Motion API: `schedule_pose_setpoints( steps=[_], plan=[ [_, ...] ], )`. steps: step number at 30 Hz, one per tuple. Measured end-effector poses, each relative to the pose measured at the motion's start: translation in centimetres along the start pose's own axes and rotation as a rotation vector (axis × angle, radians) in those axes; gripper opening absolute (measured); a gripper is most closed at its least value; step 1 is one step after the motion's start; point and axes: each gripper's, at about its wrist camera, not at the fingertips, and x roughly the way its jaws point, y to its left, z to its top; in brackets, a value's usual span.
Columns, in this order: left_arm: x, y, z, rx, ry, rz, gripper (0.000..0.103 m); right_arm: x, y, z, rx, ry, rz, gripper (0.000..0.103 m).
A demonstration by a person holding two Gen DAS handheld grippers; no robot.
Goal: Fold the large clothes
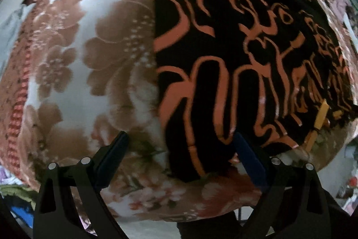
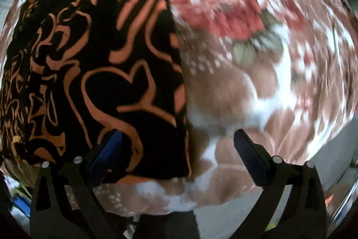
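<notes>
A black garment with orange line patterns (image 1: 246,41) lies flat on a floral blanket (image 1: 89,48). In the left wrist view it fills the right half, with its left edge running down the middle. My left gripper (image 1: 181,138) is open over the garment's near left corner, one finger on each side of the edge. In the right wrist view the garment (image 2: 100,71) fills the left half. My right gripper (image 2: 179,138) is open over its near right corner and holds nothing. The right wrist view is blurred.
The brown, white and red floral blanket (image 2: 257,59) covers the surface around the garment. A yellow tag (image 1: 320,120) shows at the garment's far right edge. Pale floor and clutter (image 1: 349,185) show beyond the blanket's near edge.
</notes>
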Motion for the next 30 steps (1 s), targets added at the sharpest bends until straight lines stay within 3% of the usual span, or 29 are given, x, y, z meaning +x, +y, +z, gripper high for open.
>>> schedule_pose_setpoints(
  steps=[8, 11, 13, 16, 19, 24, 27, 30],
  plan=[
    [1.8, 0.0, 0.0, -0.031, 0.041, -0.071, 0.089, 0.7, 0.8, -1.4, -0.020, 0.012, 0.053, 0.098],
    [1.3, 0.1, 0.5, -0.022, 0.063, -0.104, 0.079, 1.3, 0.6, -1.7, -0.003, 0.024, 0.060, 0.098],
    [0.5, -0.8, 0.5, -0.002, 0.062, -0.137, 0.078, 1.4, 0.5, -1.4, 0.018, 0.030, 0.079, 0.098],
    [0.1, -1.1, 0.4, 0.010, 0.049, -0.138, 0.079, 1.5, 0.5, -0.6, 0.004, 0.026, 0.089, 0.098],
    [1.3, 0.4, -0.5, -0.026, 0.075, -0.078, 0.079, 2.3, 0.5, -0.2, -0.012, 0.032, 0.057, 0.098],
    [1.3, -0.7, -0.6, -0.010, 0.074, -0.105, 0.076, 2.8, 0.9, -0.3, -0.007, 0.031, 0.061, 0.098],
    [0.3, -2.0, 0.1, 0.022, 0.065, -0.129, 0.077, 2.2, 1.7, 0.1, -0.037, 0.029, 0.115, 0.089],
    [0.2, -1.5, 0.2, -0.016, 0.059, -0.160, 0.077, 2.0, 2.5, 0.0, -0.078, 0.032, 0.101, 0.089]
  ],
)
